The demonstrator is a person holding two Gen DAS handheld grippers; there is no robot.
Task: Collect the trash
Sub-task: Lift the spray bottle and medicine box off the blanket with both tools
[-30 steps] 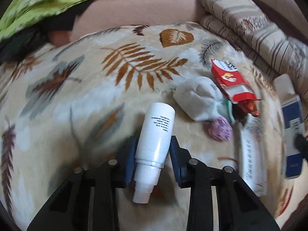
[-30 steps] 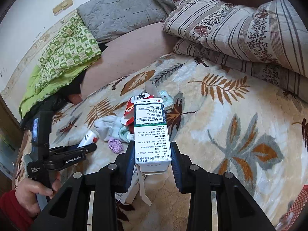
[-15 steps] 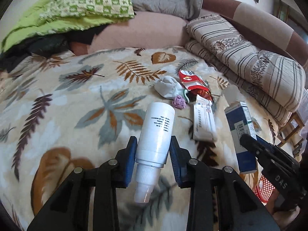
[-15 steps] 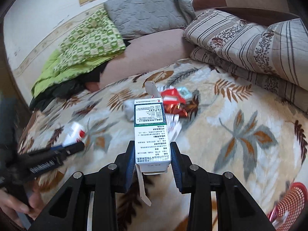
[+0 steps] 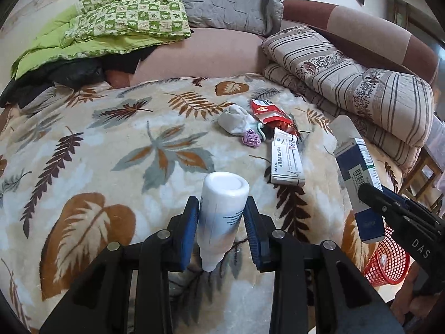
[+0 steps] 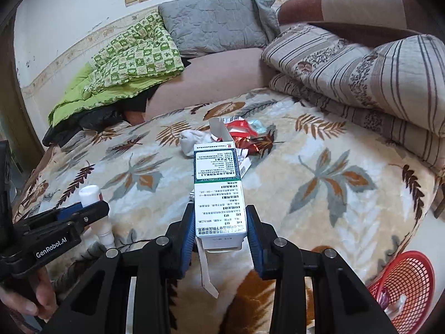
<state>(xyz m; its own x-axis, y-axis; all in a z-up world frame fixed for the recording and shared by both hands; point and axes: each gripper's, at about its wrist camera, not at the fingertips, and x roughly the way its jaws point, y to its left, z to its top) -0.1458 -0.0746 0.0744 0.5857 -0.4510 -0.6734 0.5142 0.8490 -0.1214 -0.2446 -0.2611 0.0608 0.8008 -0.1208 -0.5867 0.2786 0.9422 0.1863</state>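
My left gripper (image 5: pixel 221 218) is shut on a white plastic bottle (image 5: pixel 222 208), held above the leaf-patterned blanket (image 5: pixel 111 153); the bottle also shows in the right wrist view (image 6: pixel 90 194). My right gripper (image 6: pixel 219 222) is shut on a white and green medicine box (image 6: pixel 218 189) with an open top flap; it shows blue and white in the left wrist view (image 5: pixel 358 178). A red mesh basket (image 6: pixel 403 286) stands low at the right, also in the left wrist view (image 5: pixel 386 261). On the blanket lie a white long box (image 5: pixel 286 161), a red wrapper (image 5: pixel 269 112), a grey-white sock (image 5: pixel 236 119) and a purple wad (image 5: pixel 251 139).
Folded striped quilts (image 5: pixel 361 83) lie along the right. A green checked quilt (image 5: pixel 111 27) and a grey pillow (image 5: pixel 228 0) sit at the back against the wall. A black garment (image 5: pixel 55 78) lies at the back left.
Both grippers have lifted and pulled back from the trash pile with their loads. The bottle has tilted so its flat end faces the camera. The red basket has come further into view.
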